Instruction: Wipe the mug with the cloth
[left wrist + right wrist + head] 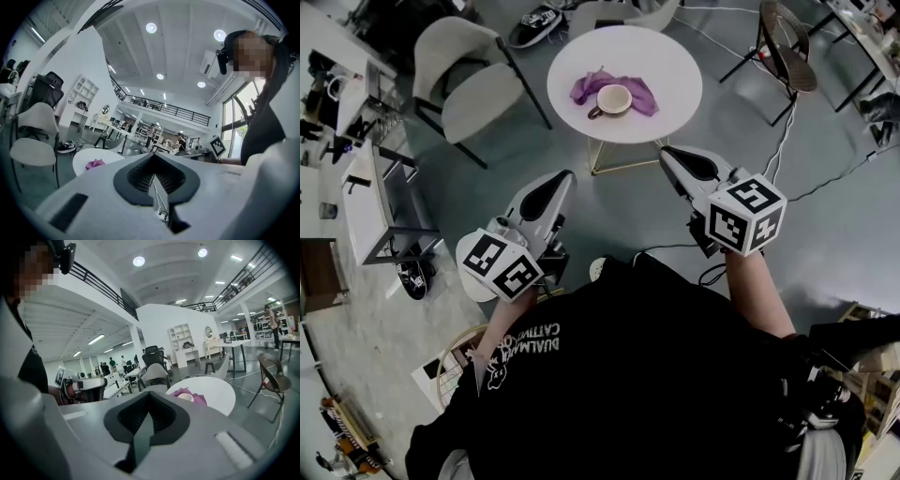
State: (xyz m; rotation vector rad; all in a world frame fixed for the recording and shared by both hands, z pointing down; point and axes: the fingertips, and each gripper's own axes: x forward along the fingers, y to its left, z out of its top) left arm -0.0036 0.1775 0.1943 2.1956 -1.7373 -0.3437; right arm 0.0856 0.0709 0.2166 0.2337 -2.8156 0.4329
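The cream ceramic mug (613, 99) is standing upright, mouth up, near the middle of the round white table (675, 66) in the head view, with its darker handle pointing toward the lower left. It is sitting on the crumpled purple cloth (643, 95), which is spreading out to both sides of it. I am holding the left gripper (565, 178) and the right gripper (667, 155) low in front of me, both aimed at the table and well apart from the mug. The right one is reaching nearer the table's edge. A white chair (469, 84) is standing just left of the table.

In the left gripper view, I am seeing the left gripper (153, 159) with its jaws pressed together and nothing between them. The table (84, 157) is showing off to the left beyond the jaws, with a bit of the cloth (95, 163) on it. I cannot make out the mug here. The right gripper's marker cube (218, 146) is showing at the right.

In the right gripper view, the right gripper (149, 397) is also holding its jaws together on nothing. The mug (186, 397) is peeking over the jaws just to the right, resting on the cloth (200, 399) on the table (218, 392), not touching the gripper.
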